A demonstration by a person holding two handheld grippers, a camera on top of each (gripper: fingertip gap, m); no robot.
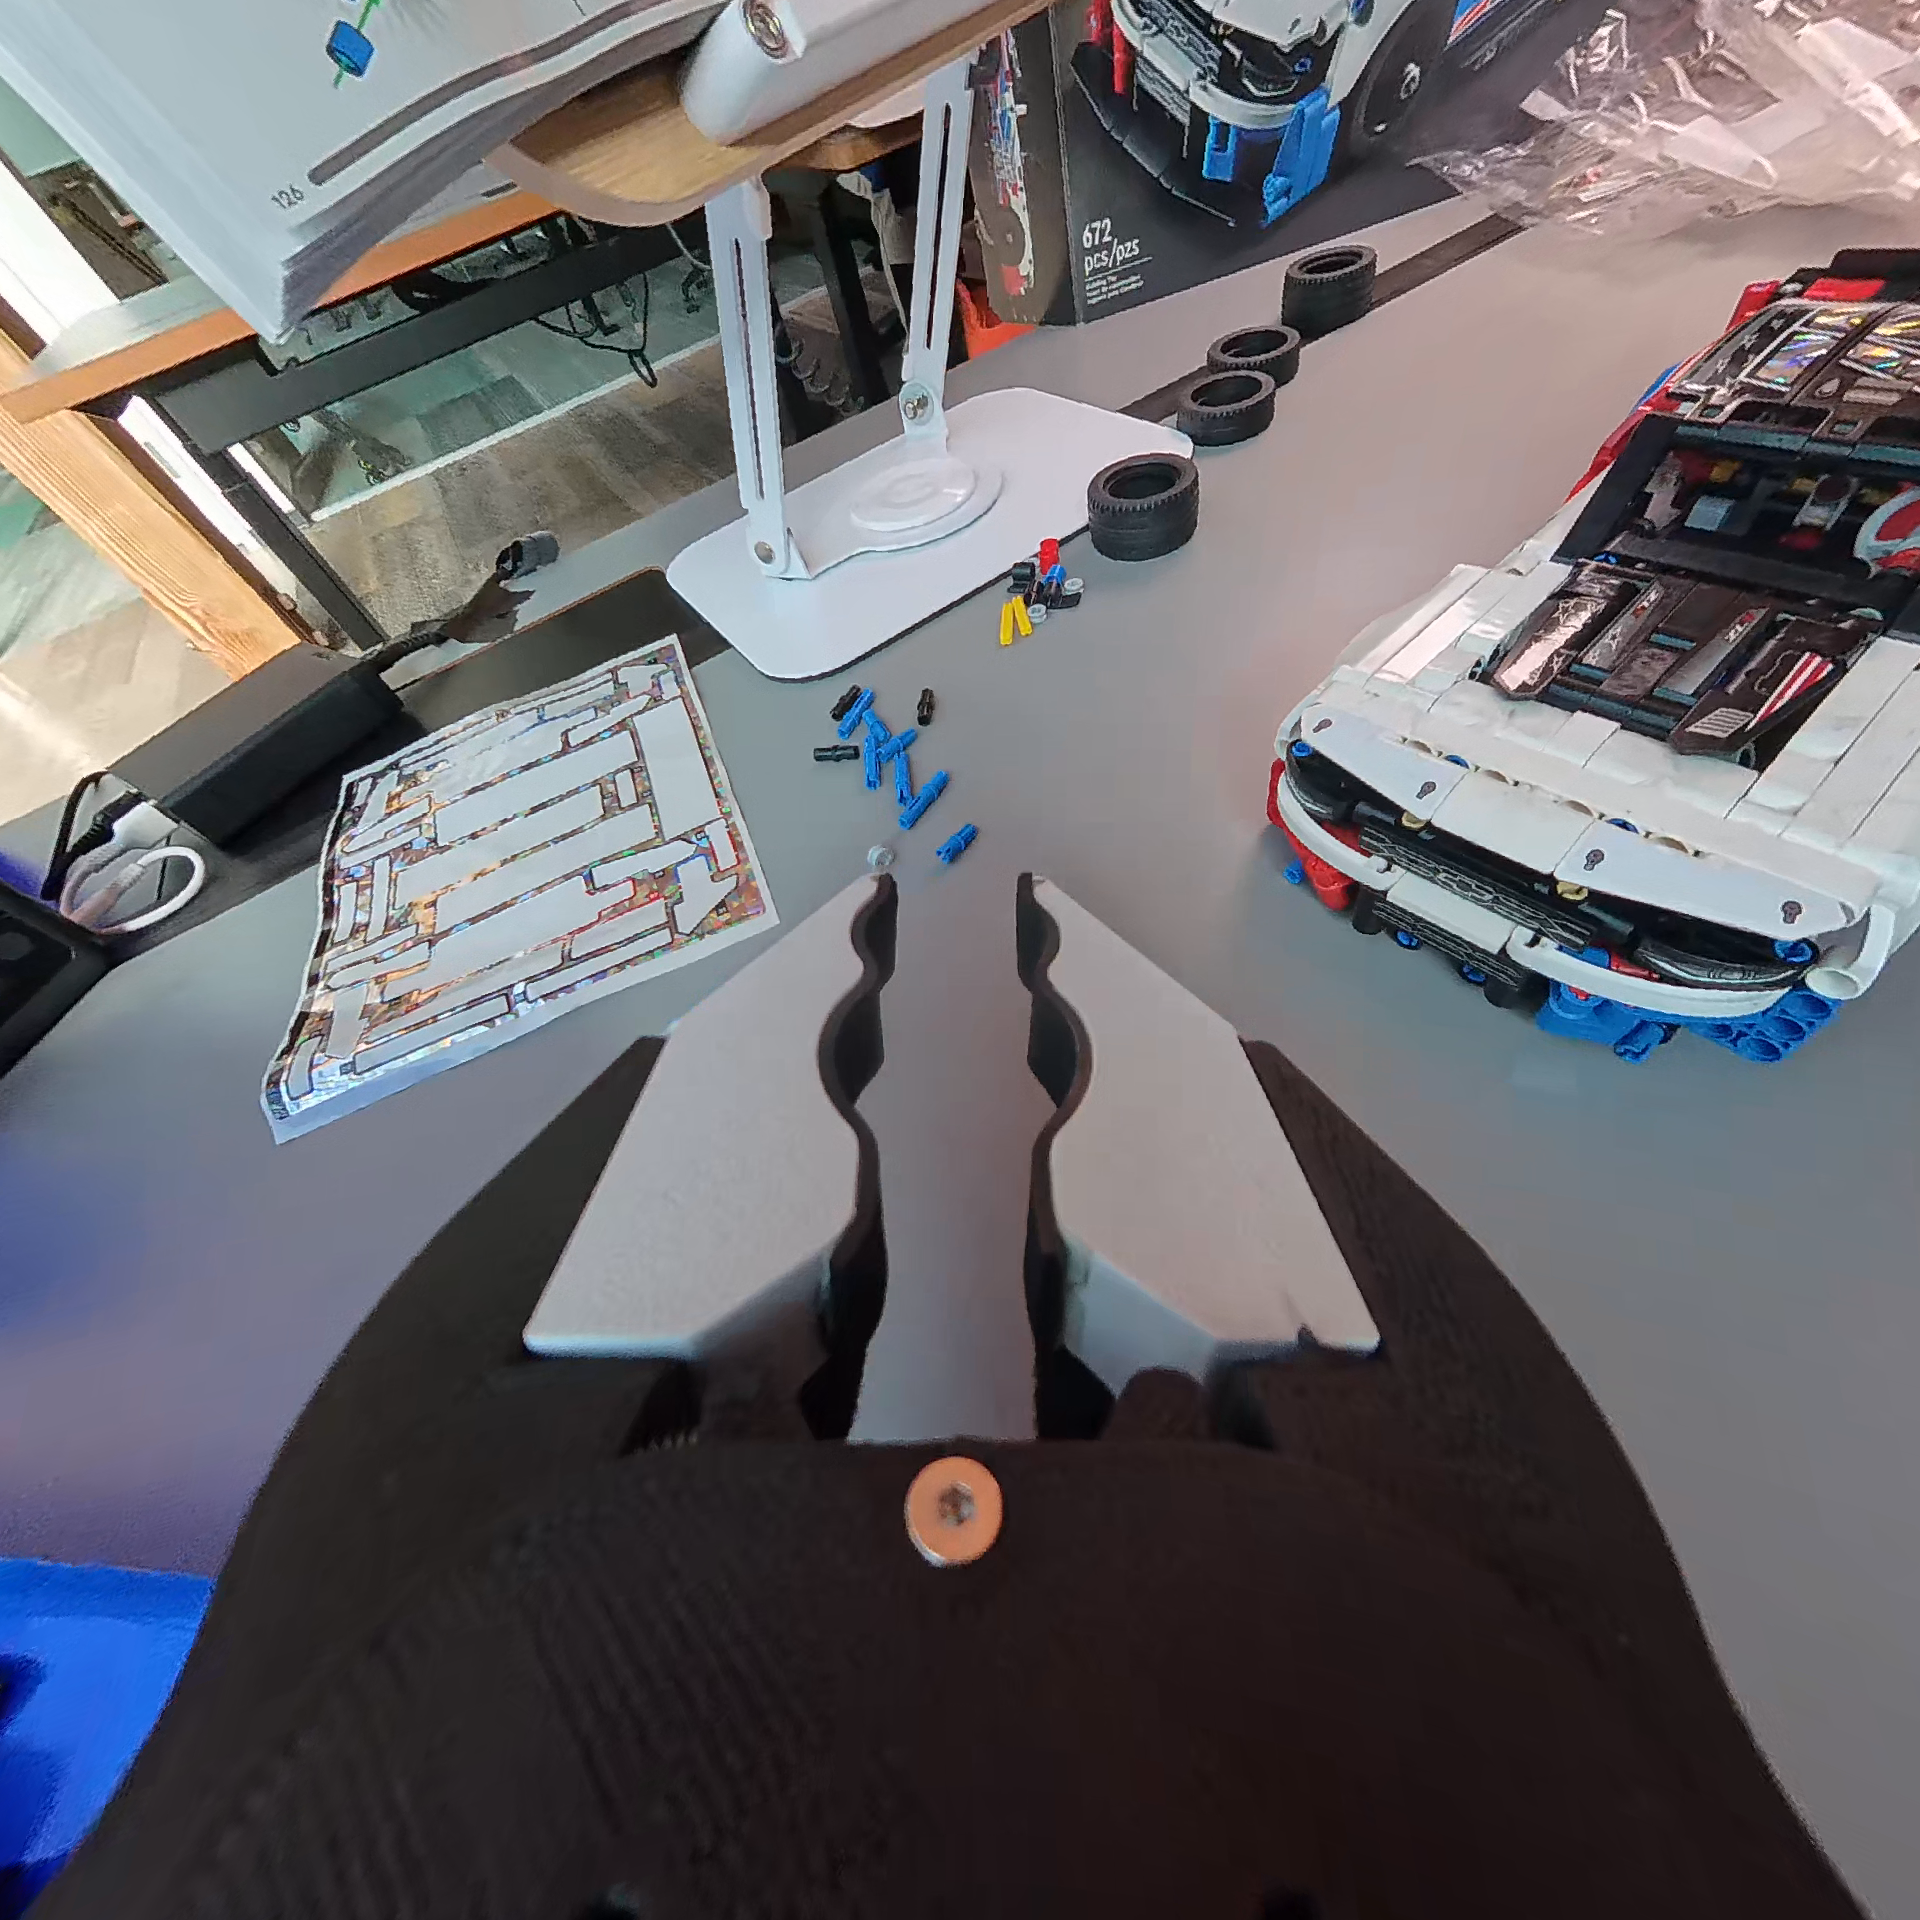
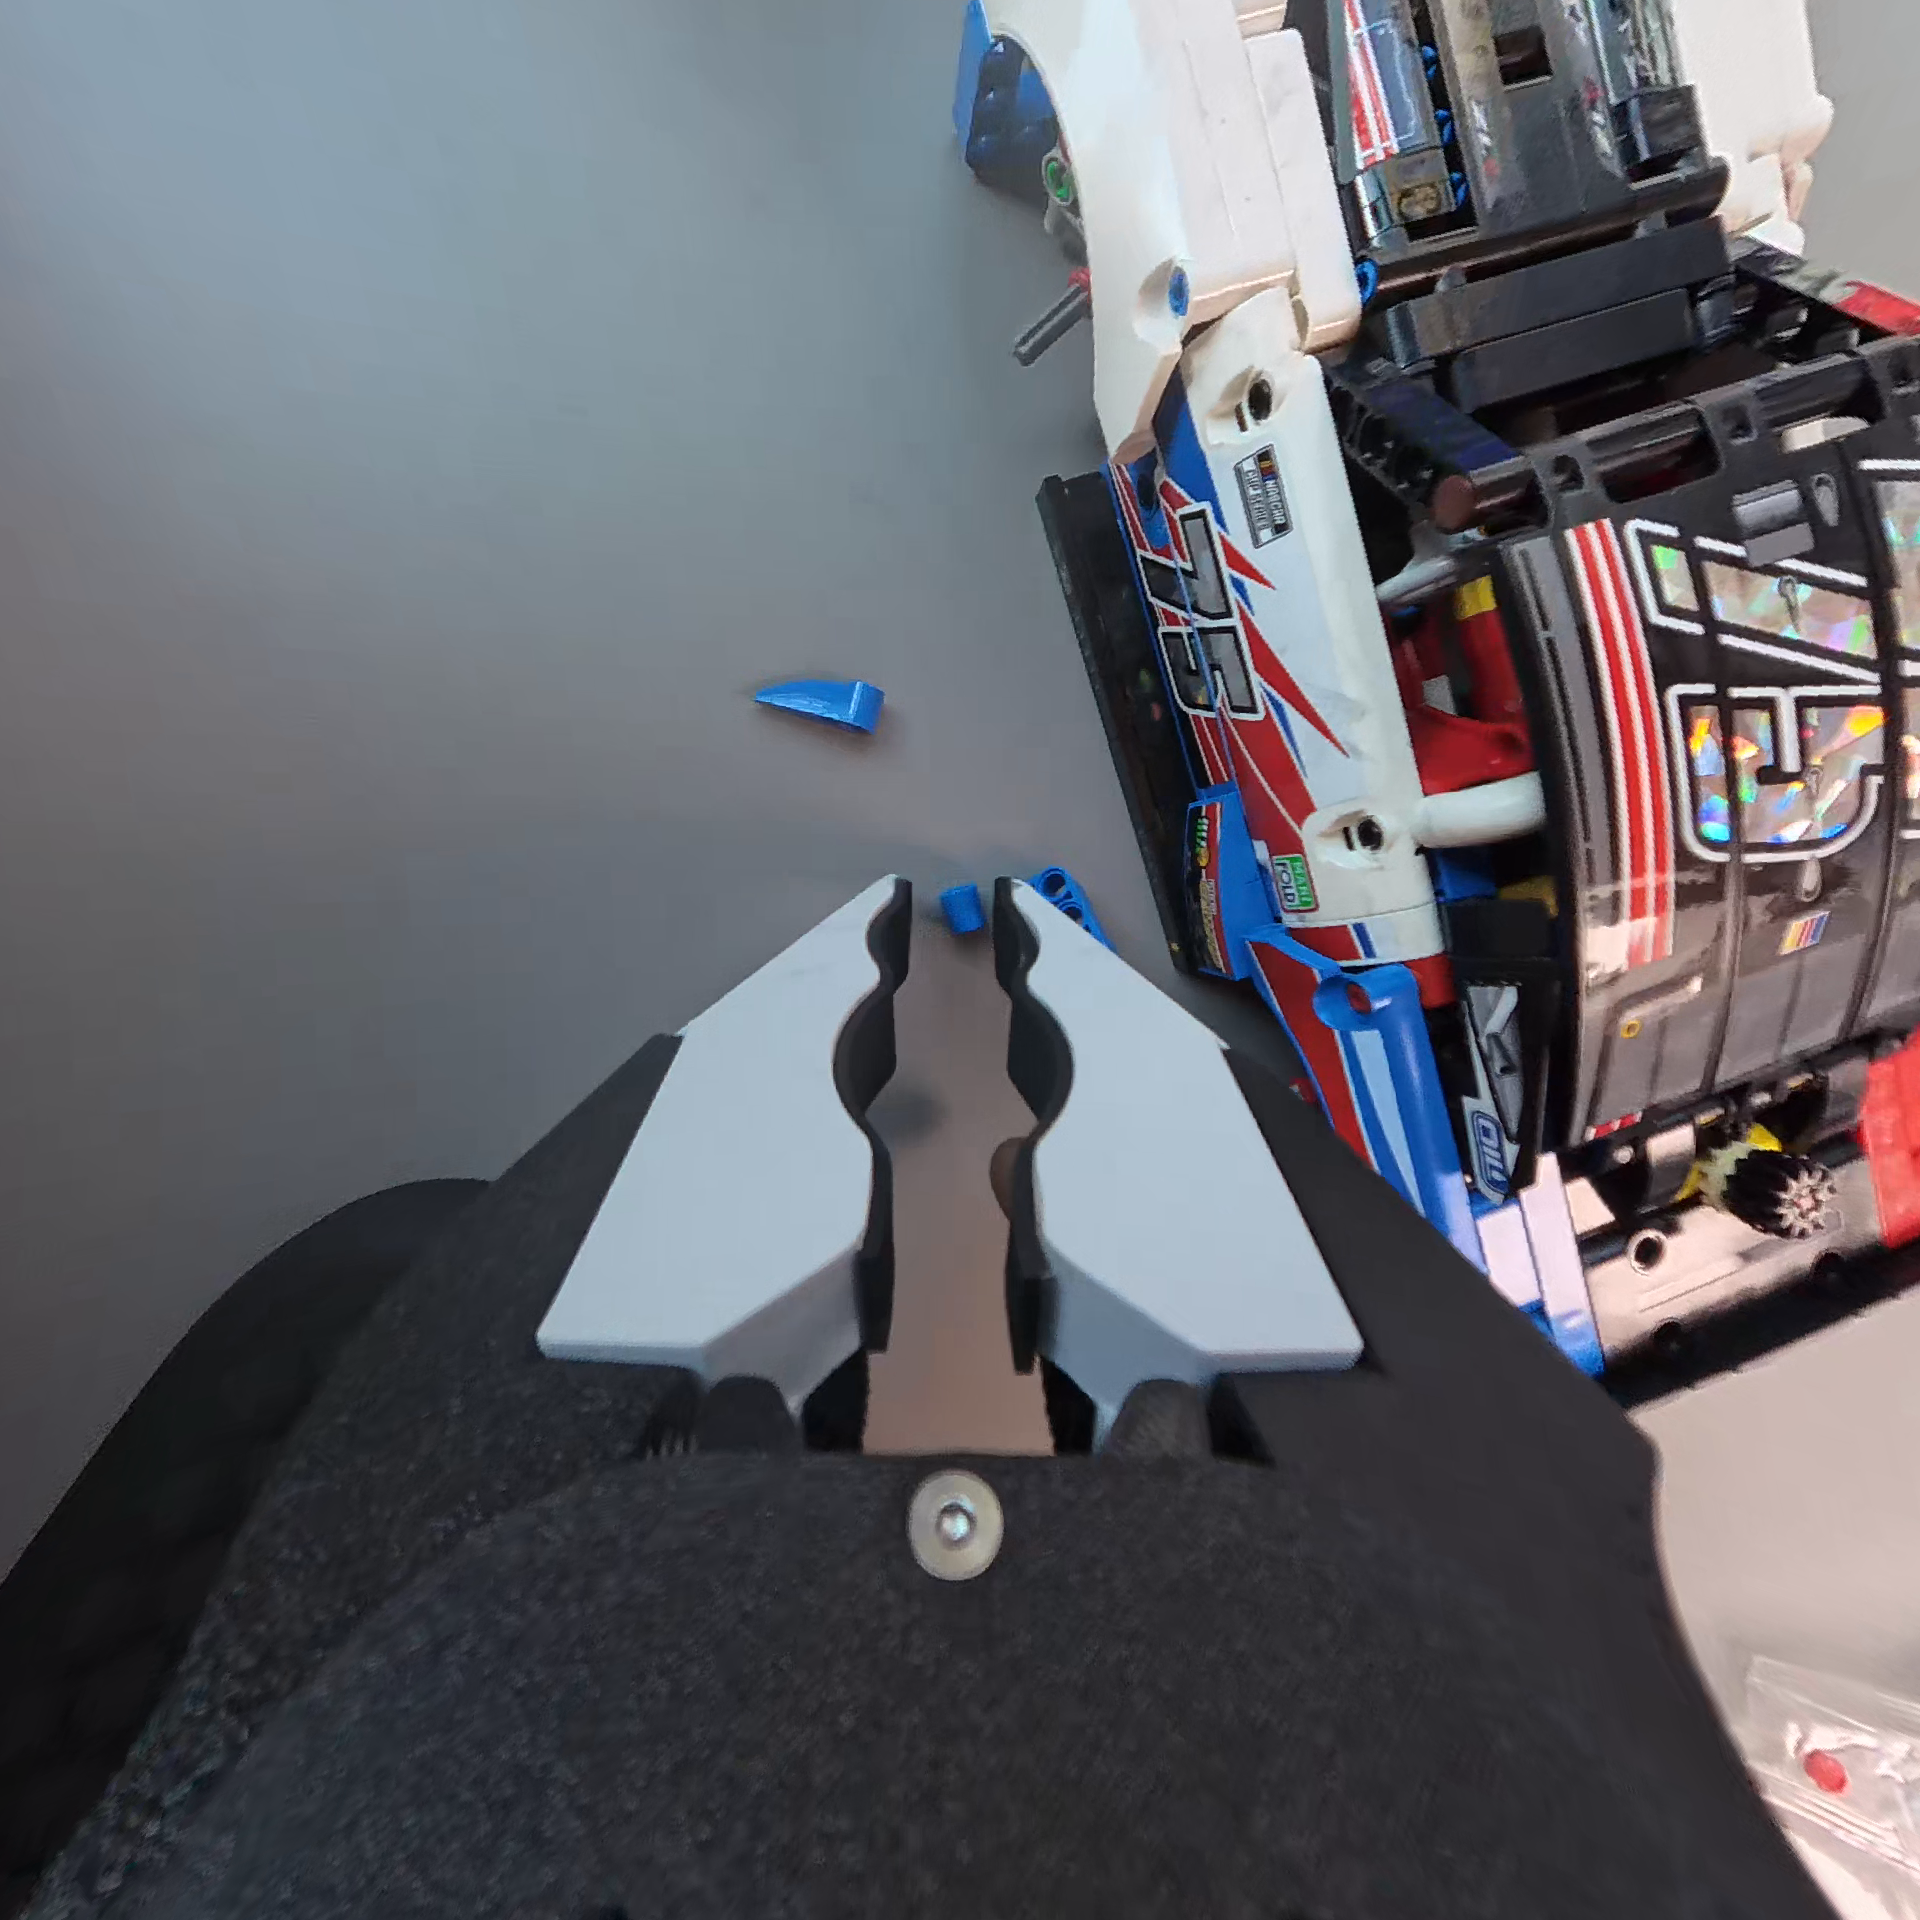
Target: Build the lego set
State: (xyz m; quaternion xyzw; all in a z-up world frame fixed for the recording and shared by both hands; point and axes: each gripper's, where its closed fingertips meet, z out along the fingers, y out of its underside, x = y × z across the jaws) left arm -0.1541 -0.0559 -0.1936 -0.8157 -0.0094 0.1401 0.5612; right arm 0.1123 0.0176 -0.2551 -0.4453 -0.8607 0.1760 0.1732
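Lego car point(image 1: 1621, 769), white with a black stickered roof and blue and red parts low at its nose, sits on the grey counter point(image 1: 1351, 1299) to the right of the left claw point(image 1: 956, 881). That claw hovers above the counter with its jaws apart and nothing between them. Just beyond its tips lie a small grey round piece point(image 1: 881, 856) and a scatter of blue pins point(image 1: 899, 774), with a few black pins among them. Farther back is a second little heap of mixed pieces point(image 1: 1042, 597) in red, yellow, black and blue, right beside the white base of a book stand point(image 1: 914, 530). The stand holds an open instruction booklet point(image 1: 312, 135) overhead. Four black tyres point(image 1: 1143, 509) lie on the counter behind the stand base, well apart from the car. A sticker sheet point(image 1: 520, 883) with its stickers peeled off lies flat to the left of the pins. The set's box point(image 1: 1247, 135) stands at the far edge.

In the right wrist view the car point(image 2: 1507, 675) fills the right side, its numbered side panel facing the camera. The right claw point(image 2: 953, 883) is low over the counter point(image 2: 416, 520), jaws apart, with a small blue piece point(image 2: 961, 906) at the gap between its tips, close to the right one; whether they touch it I cannot tell. A blue curved wedge piece point(image 2: 823, 704) lies alone farther out, to the left of the car.
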